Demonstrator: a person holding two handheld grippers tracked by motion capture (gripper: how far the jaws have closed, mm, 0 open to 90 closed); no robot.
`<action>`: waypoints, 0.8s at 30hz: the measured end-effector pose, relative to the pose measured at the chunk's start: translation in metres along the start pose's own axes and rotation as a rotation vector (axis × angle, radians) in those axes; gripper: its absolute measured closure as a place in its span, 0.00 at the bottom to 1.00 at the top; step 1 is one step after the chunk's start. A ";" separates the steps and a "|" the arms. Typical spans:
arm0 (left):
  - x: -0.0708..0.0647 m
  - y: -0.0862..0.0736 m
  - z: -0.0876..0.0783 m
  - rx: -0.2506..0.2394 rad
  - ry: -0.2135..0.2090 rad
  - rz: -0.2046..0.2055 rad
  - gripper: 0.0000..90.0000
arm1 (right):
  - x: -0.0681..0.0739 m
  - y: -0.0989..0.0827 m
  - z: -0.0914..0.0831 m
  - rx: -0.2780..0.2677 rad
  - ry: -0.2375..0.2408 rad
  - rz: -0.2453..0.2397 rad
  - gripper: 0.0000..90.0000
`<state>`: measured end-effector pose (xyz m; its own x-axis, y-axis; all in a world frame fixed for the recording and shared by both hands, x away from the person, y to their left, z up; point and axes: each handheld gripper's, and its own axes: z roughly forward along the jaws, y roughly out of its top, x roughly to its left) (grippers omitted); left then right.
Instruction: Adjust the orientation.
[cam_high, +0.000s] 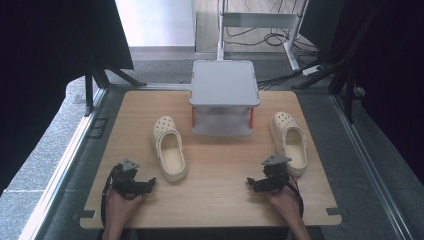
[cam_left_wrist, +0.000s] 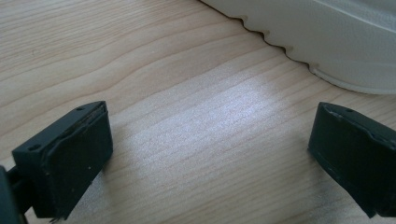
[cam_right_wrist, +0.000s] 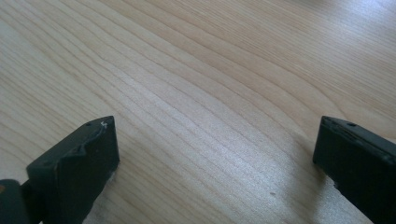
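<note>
Two cream clogs lie on the wooden table (cam_high: 215, 170). The left clog (cam_high: 169, 148) is left of centre, and its sole edge (cam_left_wrist: 327, 37) fills the top right of the left gripper view. The right clog (cam_high: 289, 141) lies near the right edge. A grey two-tier shoe rack (cam_high: 224, 95) stands at the back centre. My left gripper (cam_high: 150, 184) rests on the table near the front left, just below the left clog's heel, jaws wide apart and empty (cam_left_wrist: 210, 154). My right gripper (cam_high: 251, 183) rests at the front right, jaws also wide apart over bare wood (cam_right_wrist: 215, 163).
Black frame posts (cam_high: 90, 90) and dark curtains flank the table. Cables (cam_high: 280, 37) lie on the floor behind the rack. A grey metal stand (cam_high: 260, 22) stands beyond the table's back edge.
</note>
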<state>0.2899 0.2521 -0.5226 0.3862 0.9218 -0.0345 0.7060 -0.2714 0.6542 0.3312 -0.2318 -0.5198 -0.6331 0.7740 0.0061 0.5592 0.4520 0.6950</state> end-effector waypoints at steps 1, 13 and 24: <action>0.000 0.000 0.000 -0.001 -0.002 0.002 0.00 | 0.000 0.000 0.000 0.005 -0.004 0.006 0.00; 0.000 0.000 0.000 0.000 -0.004 0.005 0.00 | 0.000 0.000 0.000 0.004 -0.009 0.012 0.00; 0.000 0.000 0.000 0.000 -0.004 0.004 0.00 | -0.006 0.004 -0.006 0.018 0.000 0.043 0.08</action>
<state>0.2906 0.2521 -0.5226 0.3916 0.9195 -0.0345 0.7042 -0.2753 0.6545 0.3342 -0.2373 -0.5122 -0.6079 0.7932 0.0358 0.5958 0.4259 0.6809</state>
